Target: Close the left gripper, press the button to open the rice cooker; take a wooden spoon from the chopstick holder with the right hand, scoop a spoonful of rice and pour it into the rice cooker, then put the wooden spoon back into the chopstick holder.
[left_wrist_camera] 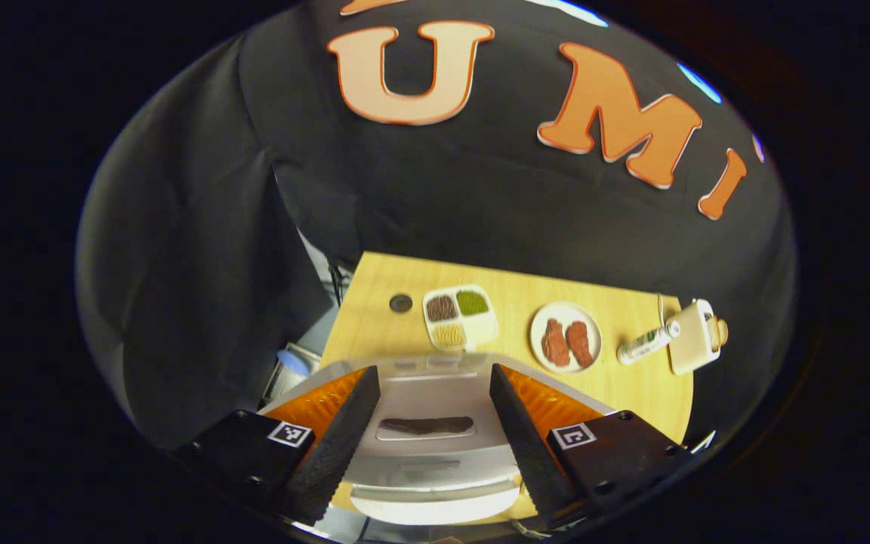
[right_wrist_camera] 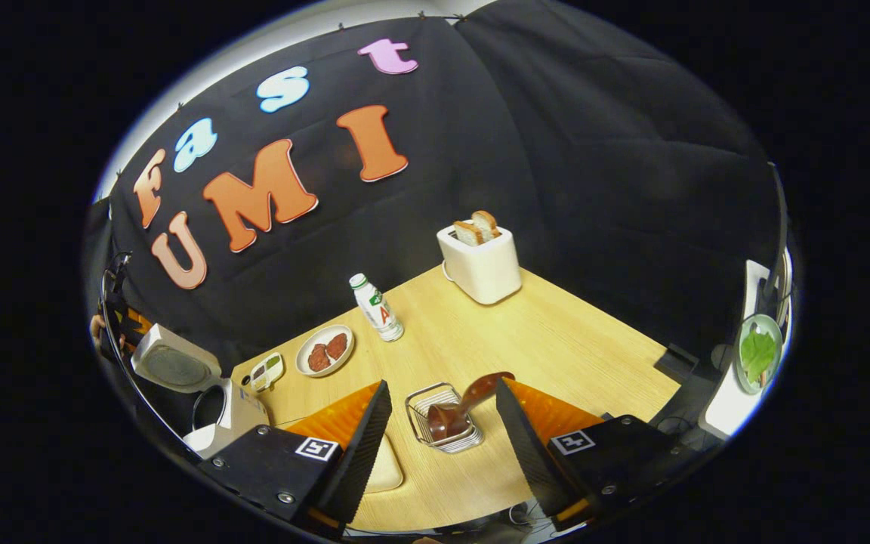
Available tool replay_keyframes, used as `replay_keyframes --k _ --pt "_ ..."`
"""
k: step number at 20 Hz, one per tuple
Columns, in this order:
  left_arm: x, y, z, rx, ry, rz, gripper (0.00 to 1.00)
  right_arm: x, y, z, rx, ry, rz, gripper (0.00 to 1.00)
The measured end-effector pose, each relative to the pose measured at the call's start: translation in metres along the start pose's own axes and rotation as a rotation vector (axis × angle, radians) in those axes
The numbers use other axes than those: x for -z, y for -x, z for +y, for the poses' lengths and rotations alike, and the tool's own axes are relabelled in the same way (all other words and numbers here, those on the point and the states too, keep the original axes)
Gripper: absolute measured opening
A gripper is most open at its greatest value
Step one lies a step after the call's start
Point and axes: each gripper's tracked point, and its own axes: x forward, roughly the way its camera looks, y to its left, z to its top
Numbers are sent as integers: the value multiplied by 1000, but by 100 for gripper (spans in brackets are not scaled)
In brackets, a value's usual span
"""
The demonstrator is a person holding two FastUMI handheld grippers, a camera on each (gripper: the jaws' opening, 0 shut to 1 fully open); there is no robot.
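Item, left gripper view: both fingers of my left gripper spread wide and empty, poised over the white rice cooker, its lid down, the dark button strip showing between the fingers. Beyond it on the wooden table: a four-part grain dish, a plate of two brown meat pieces, a small bottle lying beside a white toaster.

Item, right gripper view: my right gripper, fingers apart, holding nothing. Between them, farther off, a wire chopstick holder with the wooden spoon resting in it, handle tilted up to the right. Near the left finger, a pale dish, contents hidden. Far left, the rice cooker with lid raised.
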Motion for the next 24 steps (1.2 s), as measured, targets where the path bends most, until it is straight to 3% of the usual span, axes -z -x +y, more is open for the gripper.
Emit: replay_keyframes --k 6,9,11,13,20,24 --pt "98 -24 -9 -64 -64 194 100 -16 -13 24 -103 37 -1 87" --pt "133 -48 -11 -69 -21 279 100 -18 -18 25 -127 49 2 87" --pt "158 -64 -11 -63 68 334 100 -20 -19 23 -134 60 -1 87" --pt "156 -55 -7 -75 108 330 100 -22 -20 22 -142 65 1 87" --pt "156 -57 -10 -74 78 251 100 -41 -22 38 -198 108 -43 87" --pt "155 -58 -11 -65 54 165 100 -56 -27 61 -254 140 -80 93"
